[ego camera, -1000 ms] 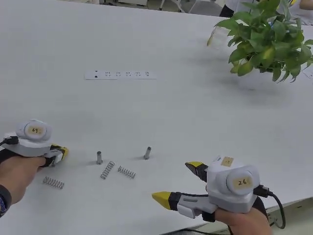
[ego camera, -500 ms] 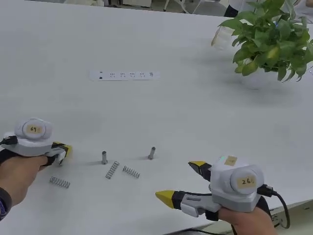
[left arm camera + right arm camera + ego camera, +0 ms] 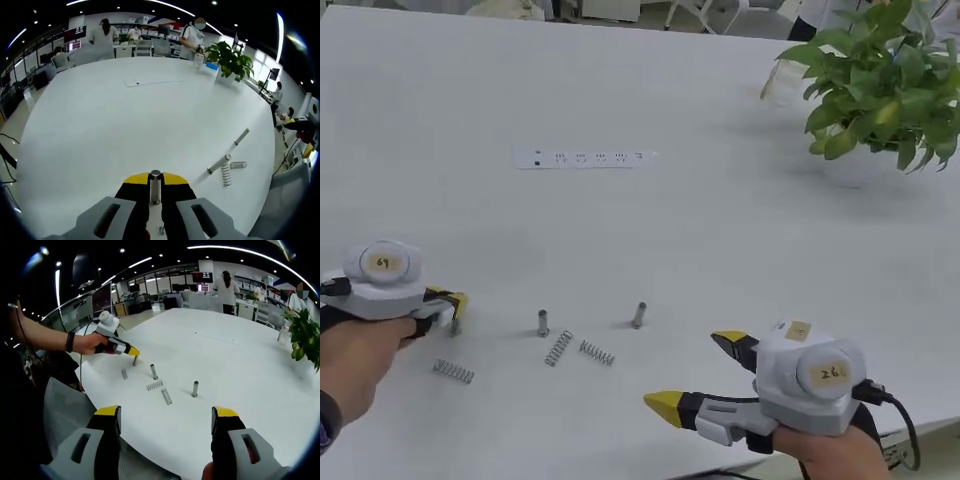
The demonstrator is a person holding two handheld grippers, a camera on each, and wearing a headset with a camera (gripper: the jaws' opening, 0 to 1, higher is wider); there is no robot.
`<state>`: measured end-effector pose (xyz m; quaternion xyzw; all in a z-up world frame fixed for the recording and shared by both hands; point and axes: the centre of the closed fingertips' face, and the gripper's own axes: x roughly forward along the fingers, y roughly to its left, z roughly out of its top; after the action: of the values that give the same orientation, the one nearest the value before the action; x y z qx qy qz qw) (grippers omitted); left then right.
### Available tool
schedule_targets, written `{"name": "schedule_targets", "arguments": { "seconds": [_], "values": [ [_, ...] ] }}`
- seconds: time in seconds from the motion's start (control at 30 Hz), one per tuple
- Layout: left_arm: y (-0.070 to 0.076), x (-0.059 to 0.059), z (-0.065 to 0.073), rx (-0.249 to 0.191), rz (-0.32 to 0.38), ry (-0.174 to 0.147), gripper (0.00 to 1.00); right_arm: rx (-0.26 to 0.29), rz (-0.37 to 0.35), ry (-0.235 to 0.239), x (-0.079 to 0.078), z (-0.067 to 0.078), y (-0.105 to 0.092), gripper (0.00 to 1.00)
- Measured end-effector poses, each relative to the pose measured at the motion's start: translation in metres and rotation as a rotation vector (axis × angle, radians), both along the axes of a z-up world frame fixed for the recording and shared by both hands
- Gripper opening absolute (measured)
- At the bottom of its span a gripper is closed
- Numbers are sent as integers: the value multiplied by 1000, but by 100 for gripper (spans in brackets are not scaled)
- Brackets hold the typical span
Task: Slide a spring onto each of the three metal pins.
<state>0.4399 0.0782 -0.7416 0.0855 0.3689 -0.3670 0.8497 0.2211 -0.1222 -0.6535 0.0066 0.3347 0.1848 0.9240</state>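
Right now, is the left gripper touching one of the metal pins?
Touching. The left gripper view shows the left gripper shut on a metal pin, its yellow fingers pressed against both sides.

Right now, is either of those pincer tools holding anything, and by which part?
The left gripper grips a metal pin by its shaft, near the top. The right gripper is open and holds nothing.
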Motion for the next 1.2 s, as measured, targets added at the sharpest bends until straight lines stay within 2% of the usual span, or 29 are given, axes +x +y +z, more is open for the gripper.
{"name": "schedule_targets", "arguments": {
  "seconds": [0.27, 0.53, 1.2],
  "values": [
    [7, -6, 6, 9, -1, -12, 0, 2, 2, -6, -1, 1, 2, 73],
    [7, -11, 10, 22, -19, -27, 0, 4, 0, -5, -4, -1, 3, 73],
    [12, -23, 10, 45, -34, -29, 0, 7, -5, -8, -9, -1, 0, 72]
  ]
}}
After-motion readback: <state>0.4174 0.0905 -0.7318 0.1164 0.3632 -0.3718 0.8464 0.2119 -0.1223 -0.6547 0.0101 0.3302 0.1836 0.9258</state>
